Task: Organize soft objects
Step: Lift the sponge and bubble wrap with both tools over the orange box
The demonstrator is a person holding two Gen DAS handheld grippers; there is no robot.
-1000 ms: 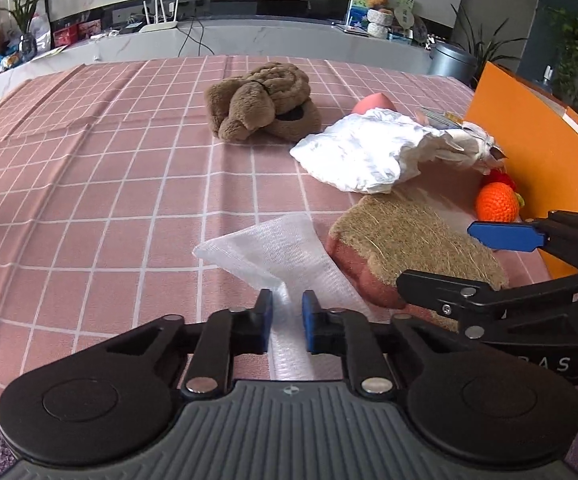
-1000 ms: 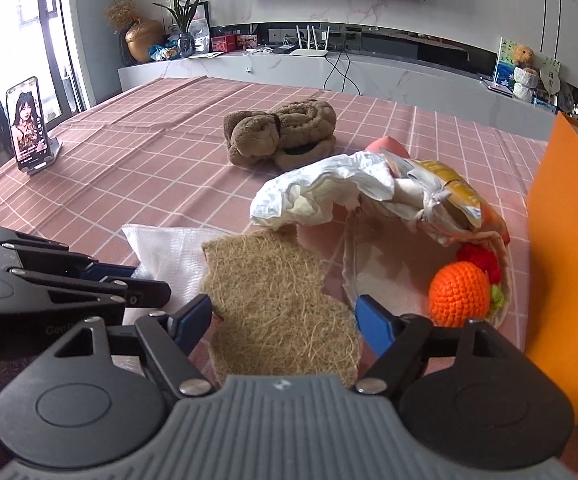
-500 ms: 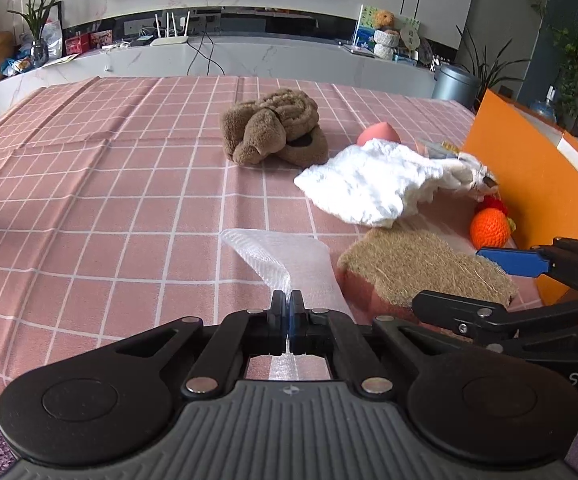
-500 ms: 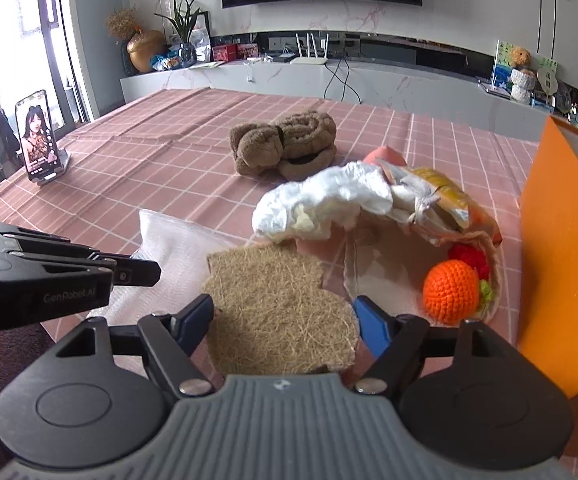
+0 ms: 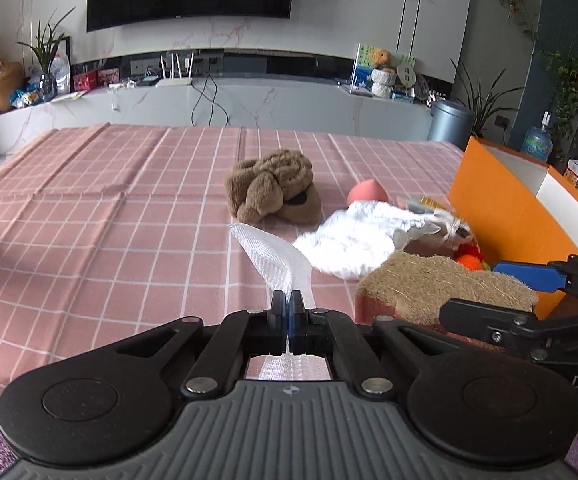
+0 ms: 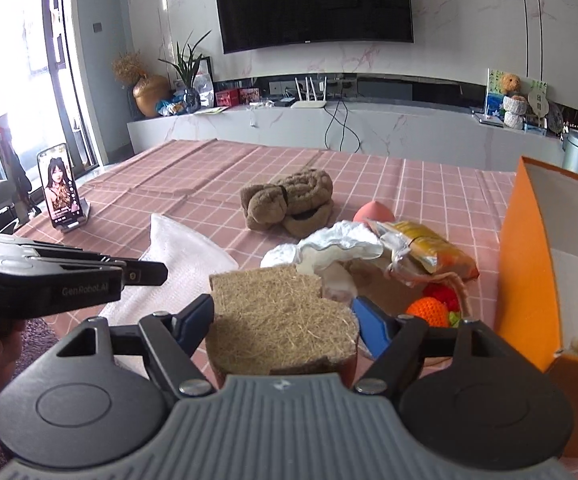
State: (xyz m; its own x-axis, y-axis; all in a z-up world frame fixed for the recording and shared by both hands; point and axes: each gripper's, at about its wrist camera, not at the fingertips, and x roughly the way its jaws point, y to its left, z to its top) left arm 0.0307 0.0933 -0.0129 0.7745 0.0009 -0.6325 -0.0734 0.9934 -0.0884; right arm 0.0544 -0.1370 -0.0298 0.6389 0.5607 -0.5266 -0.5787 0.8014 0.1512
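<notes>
My left gripper (image 5: 288, 312) is shut on a white mesh cloth (image 5: 273, 258) and lifts its near edge off the pink checked table; the cloth also shows in the right wrist view (image 6: 185, 256). My right gripper (image 6: 285, 316) has its jaws on both sides of a coarse brown fibre pad (image 6: 277, 316), which seems raised; a firm grip is not clear. The pad shows in the left wrist view (image 5: 441, 284) too. Beyond lie a brown plush toy (image 5: 275, 186), a crumpled white cloth (image 5: 353, 236), a pink ball (image 5: 367, 192), and an orange knitted toy (image 6: 429, 308).
An open orange box (image 6: 529, 264) stands at the right, with something white inside. A snack packet (image 6: 429, 248) lies by the white cloth. A phone on a stand (image 6: 62, 188) is at the table's left edge. A TV wall and a low shelf are behind.
My left gripper has closed on the white mesh cloth and raised it. Both grippers have risen and tilted up. The right gripper has closed in around the fibre pad.
</notes>
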